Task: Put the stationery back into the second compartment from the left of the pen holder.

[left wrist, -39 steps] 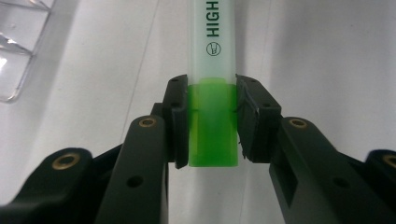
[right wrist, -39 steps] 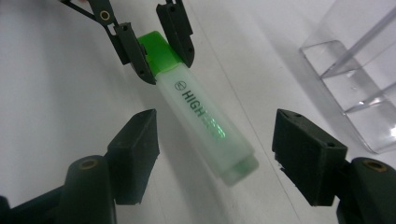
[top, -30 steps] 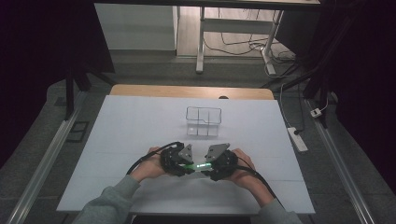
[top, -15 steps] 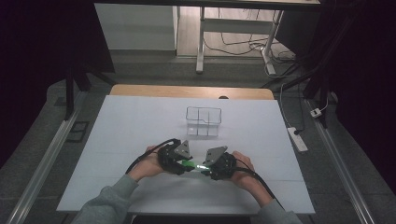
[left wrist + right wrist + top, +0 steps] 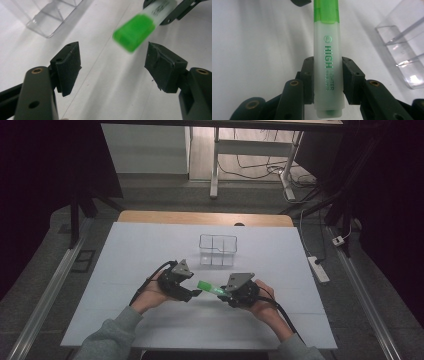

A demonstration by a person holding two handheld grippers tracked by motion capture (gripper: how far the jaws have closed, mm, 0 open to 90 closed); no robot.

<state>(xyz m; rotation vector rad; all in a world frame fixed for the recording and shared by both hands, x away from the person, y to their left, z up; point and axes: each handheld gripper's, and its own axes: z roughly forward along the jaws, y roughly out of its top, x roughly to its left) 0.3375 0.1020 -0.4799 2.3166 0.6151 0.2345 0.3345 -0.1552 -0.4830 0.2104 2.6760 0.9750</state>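
Highlighter (image 5: 327, 60) clamped in right hand-held gripper (image 5: 327, 80), left hand-held gripper (image 5: 112, 67) just opening — jaws wide, empty.

The high view looks forward and down from above the person's side onto the white-topped desk (image 5: 150, 250), far enough off to take in the floor around it. The left gripper view rides just behind its black claw (image 5: 112, 65), close above the desk, facing the green-capped translucent highlighter (image 5: 135, 31). The right gripper view sits as near, looking along that highlighter (image 5: 328, 62). All three share the clear plastic divided box (image 5: 218, 249) and the highlighter
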